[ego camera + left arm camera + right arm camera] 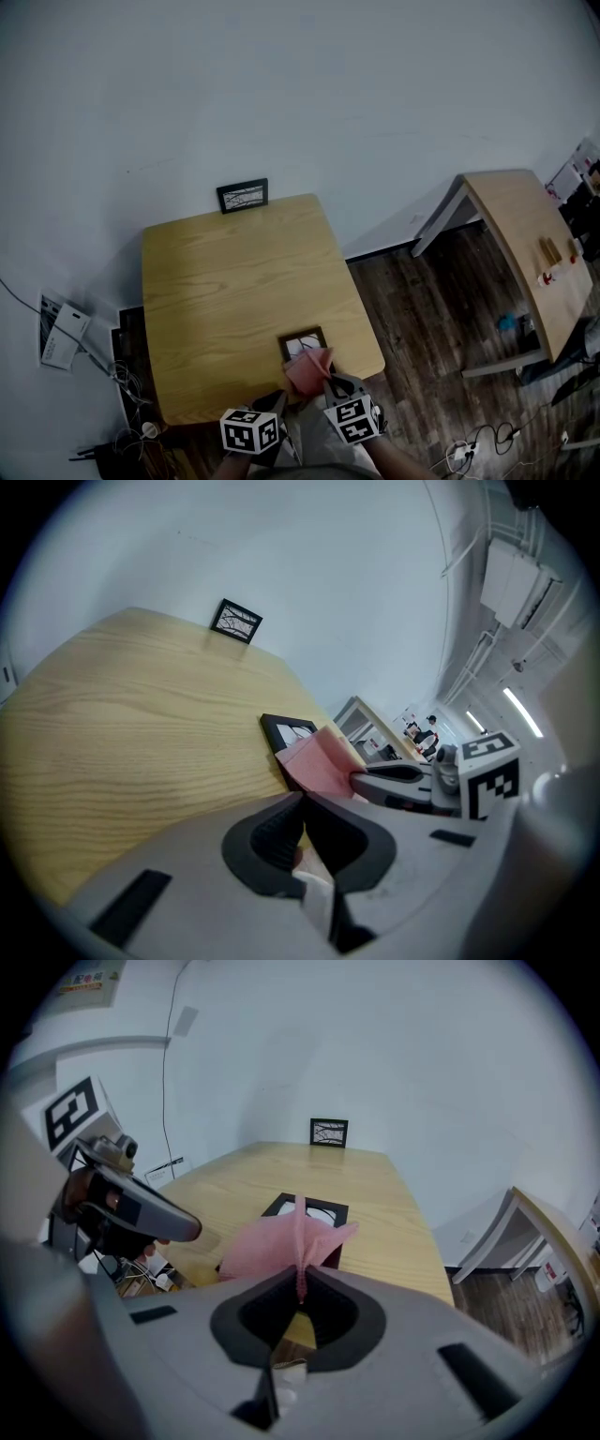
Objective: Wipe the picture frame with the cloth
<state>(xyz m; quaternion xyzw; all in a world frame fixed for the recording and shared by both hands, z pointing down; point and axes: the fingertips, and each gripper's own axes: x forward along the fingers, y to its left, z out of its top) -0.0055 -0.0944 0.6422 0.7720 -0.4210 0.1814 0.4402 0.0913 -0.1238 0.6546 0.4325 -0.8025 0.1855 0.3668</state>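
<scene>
A dark picture frame (303, 343) lies flat near the front edge of the wooden table (225, 281). My right gripper (334, 383) is shut on a pink cloth (309, 369), whose free end drapes over the frame's near edge. In the right gripper view the cloth (277, 1240) fans out from the jaws (300, 1277) and hides the near part of the frame (281, 1206). My left gripper (275, 403) is just left of it at the table edge, jaws shut (302, 801) with nothing between them; the cloth (319, 759) and frame (284, 731) lie ahead of it.
A second small frame (242, 195) stands upright at the table's far edge against the white wall. Another wooden table (525, 244) with small items stands on the right over dark floor. Cables and papers (64, 333) lie on the floor at the left.
</scene>
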